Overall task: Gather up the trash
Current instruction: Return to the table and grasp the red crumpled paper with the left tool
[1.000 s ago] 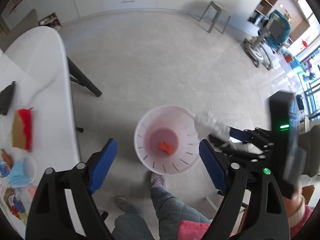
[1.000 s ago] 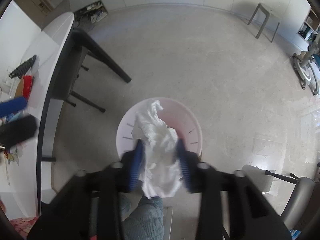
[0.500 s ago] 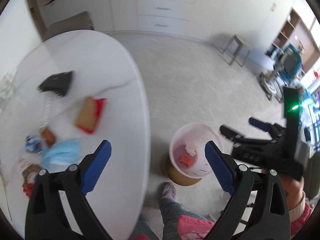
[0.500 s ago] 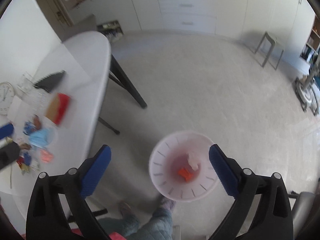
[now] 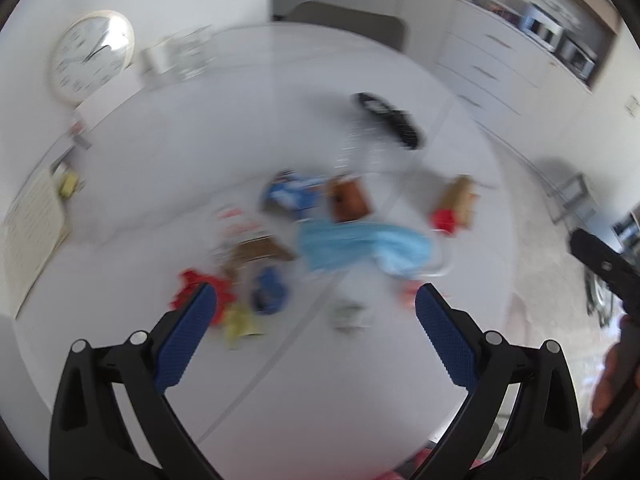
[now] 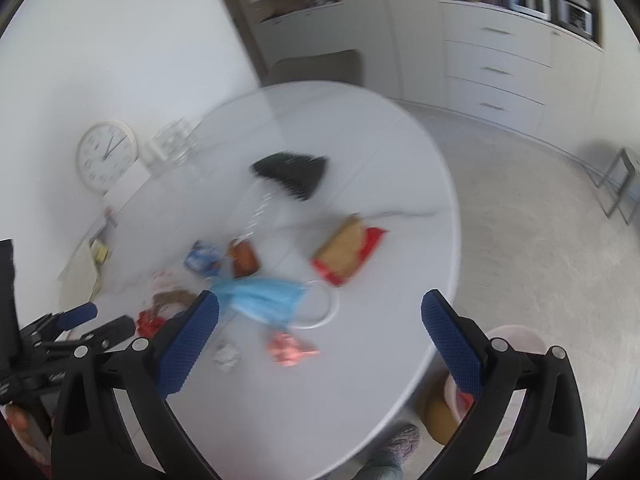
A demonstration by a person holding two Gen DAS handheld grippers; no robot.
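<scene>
Trash [image 6: 256, 300], blurred blue mask among crumpled wrappers, litters the table [image 6: 360, 380]; both hand-held grippers gape empty.

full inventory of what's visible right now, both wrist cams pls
table: 1, white, round, under the litter
face mask: 1, light blue, mid-table
snack packet: 1, tan and red, right of mask
black comb-like item: 1, far side of table
brown wrapper: 1, just beyond mask
blue-white wrapper: 1, left of brown one
pink wrapper: 1, near edge, in front of mask
white crumpled scrap: 1, left of pink wrapper
red wrapper: 1, near left fingertip; other scraps around it blurred
clock: 1, white, against wall
bin: 1, pale pink, on floor beside table
left gripper: open, empty
right gripper: open, empty, jaws just opened
</scene>
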